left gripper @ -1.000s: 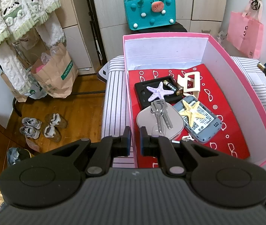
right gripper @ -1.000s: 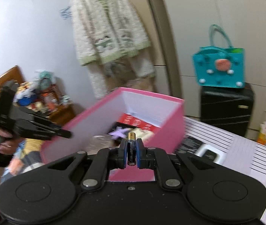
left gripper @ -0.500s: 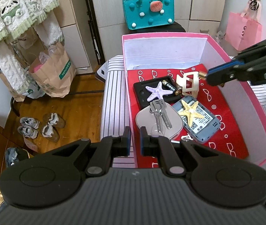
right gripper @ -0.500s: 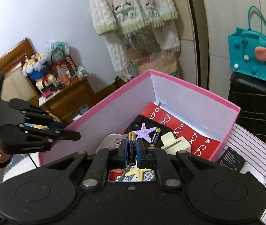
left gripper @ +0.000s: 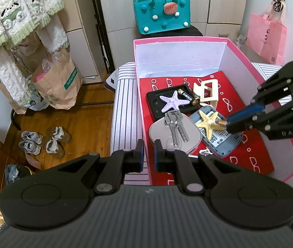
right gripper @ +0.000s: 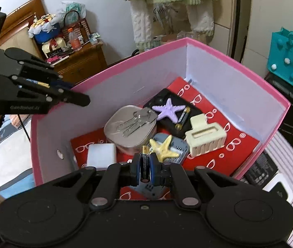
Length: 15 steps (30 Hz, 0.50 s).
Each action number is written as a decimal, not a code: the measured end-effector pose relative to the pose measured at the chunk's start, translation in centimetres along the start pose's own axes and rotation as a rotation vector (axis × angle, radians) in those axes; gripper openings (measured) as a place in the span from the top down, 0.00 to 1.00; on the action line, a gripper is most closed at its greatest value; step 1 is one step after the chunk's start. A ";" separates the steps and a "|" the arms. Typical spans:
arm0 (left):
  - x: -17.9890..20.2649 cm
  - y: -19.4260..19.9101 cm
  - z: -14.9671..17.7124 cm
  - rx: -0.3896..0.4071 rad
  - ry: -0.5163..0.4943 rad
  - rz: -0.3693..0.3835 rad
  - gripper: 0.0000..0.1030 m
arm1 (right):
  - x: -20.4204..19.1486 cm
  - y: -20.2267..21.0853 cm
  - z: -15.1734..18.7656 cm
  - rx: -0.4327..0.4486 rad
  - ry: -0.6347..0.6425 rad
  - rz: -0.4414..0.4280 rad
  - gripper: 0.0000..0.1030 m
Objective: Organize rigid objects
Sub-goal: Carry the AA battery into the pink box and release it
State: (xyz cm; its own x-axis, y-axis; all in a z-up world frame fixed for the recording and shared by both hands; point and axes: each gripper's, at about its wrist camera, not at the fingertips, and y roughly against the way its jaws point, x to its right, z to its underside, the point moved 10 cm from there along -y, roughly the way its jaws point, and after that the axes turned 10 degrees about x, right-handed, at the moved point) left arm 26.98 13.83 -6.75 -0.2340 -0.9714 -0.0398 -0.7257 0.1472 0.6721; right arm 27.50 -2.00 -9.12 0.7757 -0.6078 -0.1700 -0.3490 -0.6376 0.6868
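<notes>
My right tool [right gripper: 145, 166] pinches a battery [right gripper: 145, 163] over the pink box [right gripper: 237, 66] on the striped bed [left gripper: 123, 103], my left tool [left gripper: 149, 155] pressed together empty at its near rim, wooden floor [left gripper: 84, 124], wardrobe [left gripper: 218, 0] and teal bag [left gripper: 161, 12] beyond.

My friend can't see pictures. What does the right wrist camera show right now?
The right tool pinches a battery above an open pink box. Inside lie a purple starfish, a yellow starfish, keys on a silver tin, and a cream hair clip.
</notes>
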 end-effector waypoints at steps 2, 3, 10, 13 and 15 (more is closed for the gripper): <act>0.0 0.0 0.0 -0.001 0.000 0.000 0.93 | 0.0 0.5 -0.3 0.030 -0.012 0.000 0.87; 0.0 0.0 0.0 -0.001 0.000 0.001 0.93 | 0.1 1.0 -0.5 0.053 -0.015 0.008 0.85; 0.2 0.0 -0.1 0.006 -0.004 0.000 0.93 | 1.3 7.4 -1.5 0.230 -0.070 0.058 0.82; 0.3 -0.1 -0.1 0.006 -0.006 0.000 0.93 | 2.6 9.9 -0.7 0.262 -0.087 0.122 0.80; 0.2 0.0 -0.1 0.007 -0.003 0.001 0.93 | 3.9 11.1 0.1 0.266 -0.108 0.170 0.76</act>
State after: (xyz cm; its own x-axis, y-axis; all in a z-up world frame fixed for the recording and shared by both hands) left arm 27.02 13.58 -6.69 -0.2365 -0.9707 -0.0419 -0.7298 0.1490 0.6673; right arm 26.59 -11.50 -2.20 0.6398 -0.7533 -0.1524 -0.6045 -0.6157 0.5054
